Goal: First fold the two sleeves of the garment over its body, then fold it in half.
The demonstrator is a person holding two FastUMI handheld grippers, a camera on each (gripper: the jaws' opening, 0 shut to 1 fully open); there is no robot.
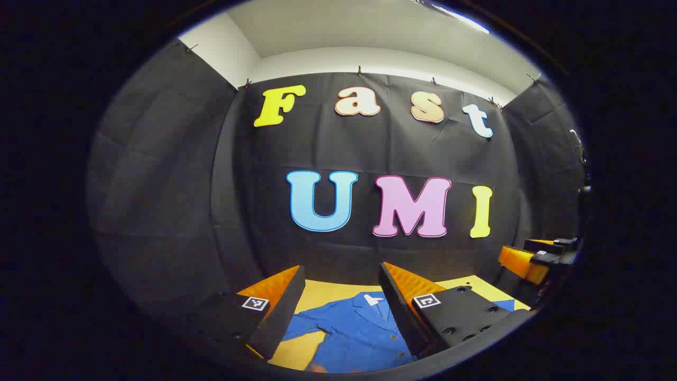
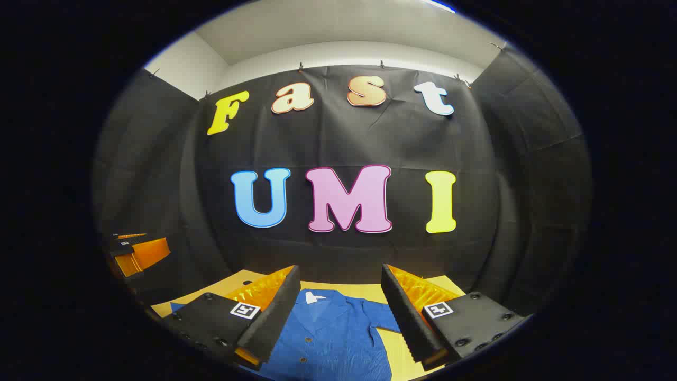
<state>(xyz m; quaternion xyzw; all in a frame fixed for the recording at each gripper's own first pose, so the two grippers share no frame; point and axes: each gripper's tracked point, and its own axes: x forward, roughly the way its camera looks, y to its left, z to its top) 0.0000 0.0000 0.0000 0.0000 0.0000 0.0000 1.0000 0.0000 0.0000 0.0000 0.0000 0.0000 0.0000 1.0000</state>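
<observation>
A blue short-sleeved button shirt lies flat on the yellow table, collar and white label toward the far wall. In the left gripper view, one sleeve sticks out to the left. My left gripper hovers open above the shirt, nothing between its fingers. The right gripper view has the same shirt with its other sleeve spread to the right. My right gripper is open too, above the shirt and apart from it. Each gripper appears off to the side in the other's view.
Black cloth walls close the booth behind and on both sides of the table. The table's far edge runs just beyond the collar. Bare yellow tabletop lies beside the shirt.
</observation>
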